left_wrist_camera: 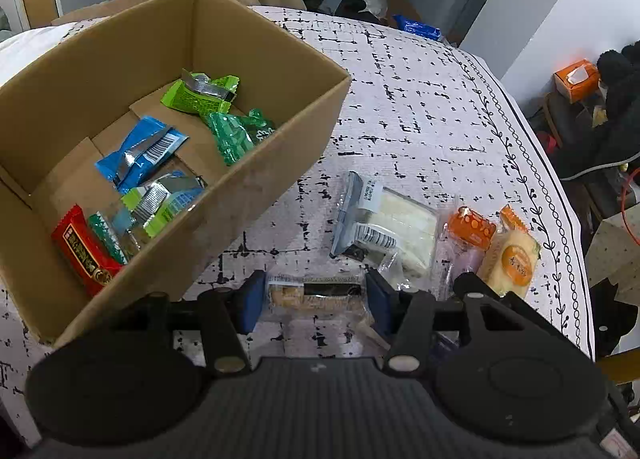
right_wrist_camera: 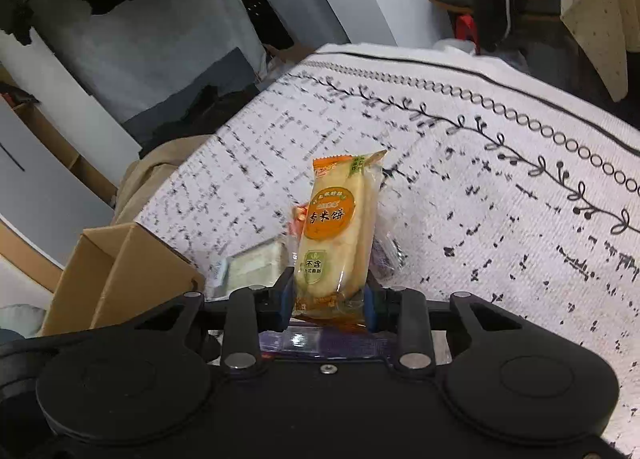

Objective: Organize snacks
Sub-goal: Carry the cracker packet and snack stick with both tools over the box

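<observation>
Left gripper [left_wrist_camera: 316, 301] clamps a clear-wrapped biscuit packet [left_wrist_camera: 314, 295] beside the cardboard box [left_wrist_camera: 256, 195]. Right gripper [right_wrist_camera: 329, 299] grasps an orange-labelled rice cracker packet [right_wrist_camera: 336, 231], upright above the tablecloth [right_wrist_camera: 500, 219].

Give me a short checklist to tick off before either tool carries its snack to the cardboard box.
1. Right tool shut on the rice cracker pack: ok, gripped at its bottom end, pack standing upright.
2. Left tool shut on the biscuit pack: ok, though the pack is partly hidden by the blue pads.
3. Cardboard box open on top: ok.
4. Room left in the box: ok, bare cardboard shows between the snacks.
5. Snacks left on the tablecloth: not ok, the white pack and orange pack remain.
6. Grip firm enough for lifting: cannot tell.
</observation>
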